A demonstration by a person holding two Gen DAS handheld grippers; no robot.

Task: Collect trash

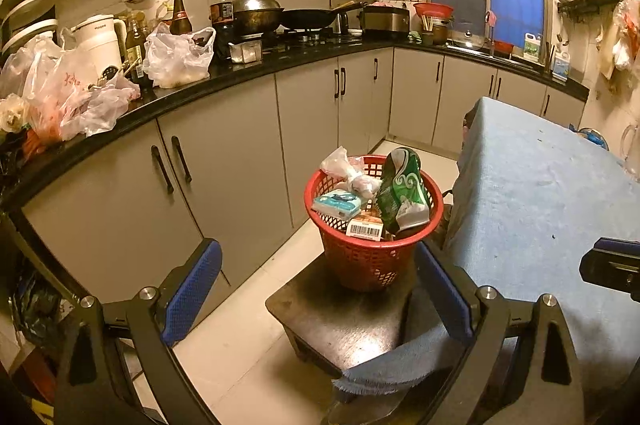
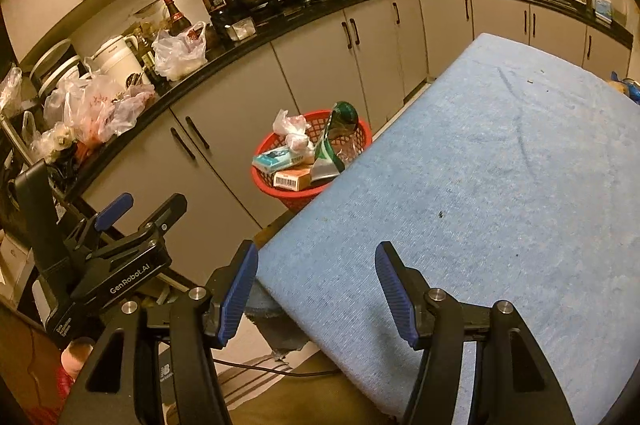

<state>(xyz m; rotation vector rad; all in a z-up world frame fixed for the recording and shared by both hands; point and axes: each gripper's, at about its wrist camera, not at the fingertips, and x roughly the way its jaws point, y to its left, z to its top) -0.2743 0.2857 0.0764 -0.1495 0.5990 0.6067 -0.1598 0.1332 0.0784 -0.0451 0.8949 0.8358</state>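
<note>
Trash sits heaped in red basket (image 1: 374,257) on dark stool (image 1: 340,321) beside blue-clothed surface (image 1: 540,193); green wrapper (image 1: 400,195) stands tall above the rim, barcoded box (image 1: 365,225) and tissue pack (image 1: 335,204) lie near the front edge. Left claw (image 1: 316,297) jaws apart, empty, facing basket. Right claw (image 2: 318,299) jaws apart, empty, over cloth corner. Risks, judged: a nudge could tip the top-heavy basket off the stool or shed the wrapper; frayed cloth hem (image 1: 384,369) could snag a finger
</note>
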